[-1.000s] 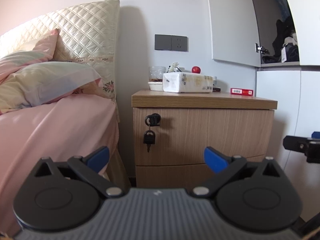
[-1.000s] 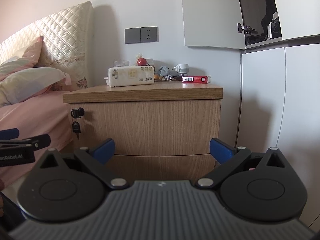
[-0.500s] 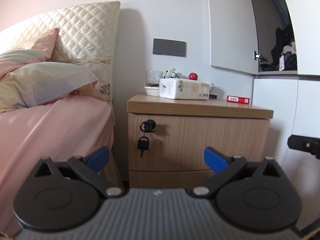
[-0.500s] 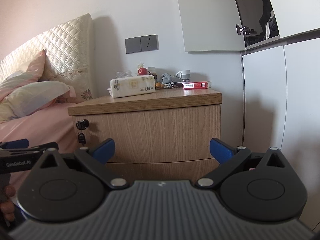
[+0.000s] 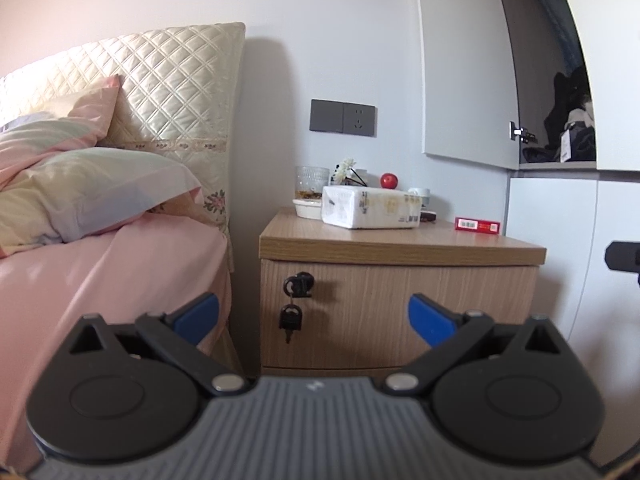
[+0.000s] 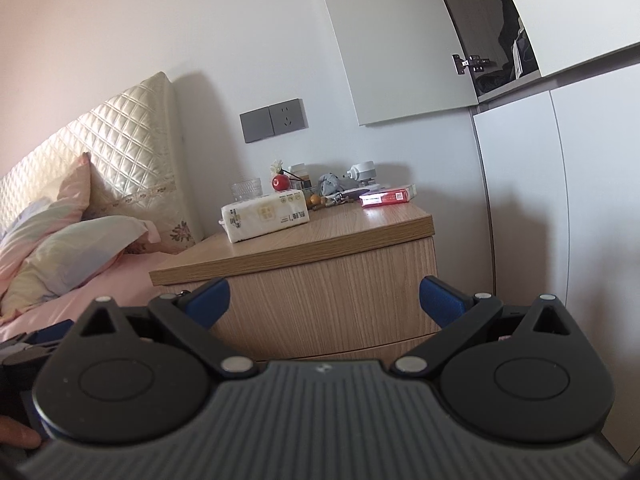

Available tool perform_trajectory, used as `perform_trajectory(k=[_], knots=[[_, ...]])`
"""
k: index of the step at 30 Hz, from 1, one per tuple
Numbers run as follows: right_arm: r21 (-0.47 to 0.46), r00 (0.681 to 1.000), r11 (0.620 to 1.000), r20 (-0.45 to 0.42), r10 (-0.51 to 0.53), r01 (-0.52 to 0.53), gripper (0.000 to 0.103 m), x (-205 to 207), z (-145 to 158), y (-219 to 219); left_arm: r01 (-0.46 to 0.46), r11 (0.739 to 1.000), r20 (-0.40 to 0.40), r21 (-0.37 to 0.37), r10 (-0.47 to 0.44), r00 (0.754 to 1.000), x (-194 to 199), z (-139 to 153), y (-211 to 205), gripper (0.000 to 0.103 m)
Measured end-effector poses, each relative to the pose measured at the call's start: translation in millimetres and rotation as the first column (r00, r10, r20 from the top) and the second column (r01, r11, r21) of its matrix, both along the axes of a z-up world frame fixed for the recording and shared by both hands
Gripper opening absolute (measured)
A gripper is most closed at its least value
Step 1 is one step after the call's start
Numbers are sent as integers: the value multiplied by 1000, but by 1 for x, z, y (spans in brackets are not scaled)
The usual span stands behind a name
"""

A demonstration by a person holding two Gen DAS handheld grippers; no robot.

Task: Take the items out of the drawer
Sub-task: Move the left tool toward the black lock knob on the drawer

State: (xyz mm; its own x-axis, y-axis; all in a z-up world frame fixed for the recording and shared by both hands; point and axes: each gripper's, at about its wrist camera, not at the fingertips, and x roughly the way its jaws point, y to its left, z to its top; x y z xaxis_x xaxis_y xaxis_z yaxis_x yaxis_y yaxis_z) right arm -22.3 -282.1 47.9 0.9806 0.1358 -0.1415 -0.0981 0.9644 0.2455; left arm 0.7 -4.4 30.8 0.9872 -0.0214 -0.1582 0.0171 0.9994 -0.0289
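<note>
Both grippers — left gripper (image 5: 313, 318) and right gripper (image 6: 324, 299) — are spread wide, holding nothing. The drawer (image 5: 396, 312) sits closed in the nightstand (image 5: 400, 246) ahead, keys (image 5: 290, 318) dangling from its lock.

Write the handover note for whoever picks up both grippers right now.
Left gripper: open, empty, facing the nightstand front, not touching it.
Right gripper: open, empty, tilted, also short of the nightstand.
Top drawer: shut, with a key in the lock at its left end and a second key hanging below it. A lower drawer front sits beneath, also shut.
On top: tissue pack, red box, glass, small clutter.
Done: nothing; no drawer opened, nothing taken.
Left: open the drawer, lift out its items. The contents are hidden for now.
</note>
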Motion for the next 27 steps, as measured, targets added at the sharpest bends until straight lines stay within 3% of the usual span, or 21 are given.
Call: perform_trajectory(k=[11,17,22,27], knots=[[17,1000,1000,20,17,-17,103,16,6,-6,-6,1000,-10,25,6,1000,5,1,-1,103],[34,999,999,30,27,-28,103,27,7,-9,0,1000,1,12,0,1000,9,7,0,103],[41,998,998,49,37,-39,103,35,6,-17,15,999,28,-45,-14,999,19,9,8,103],[38,997,998,75,37,-40,103,49,4,-30,26,999,30,-23,-25,999,39,3,8,103]])
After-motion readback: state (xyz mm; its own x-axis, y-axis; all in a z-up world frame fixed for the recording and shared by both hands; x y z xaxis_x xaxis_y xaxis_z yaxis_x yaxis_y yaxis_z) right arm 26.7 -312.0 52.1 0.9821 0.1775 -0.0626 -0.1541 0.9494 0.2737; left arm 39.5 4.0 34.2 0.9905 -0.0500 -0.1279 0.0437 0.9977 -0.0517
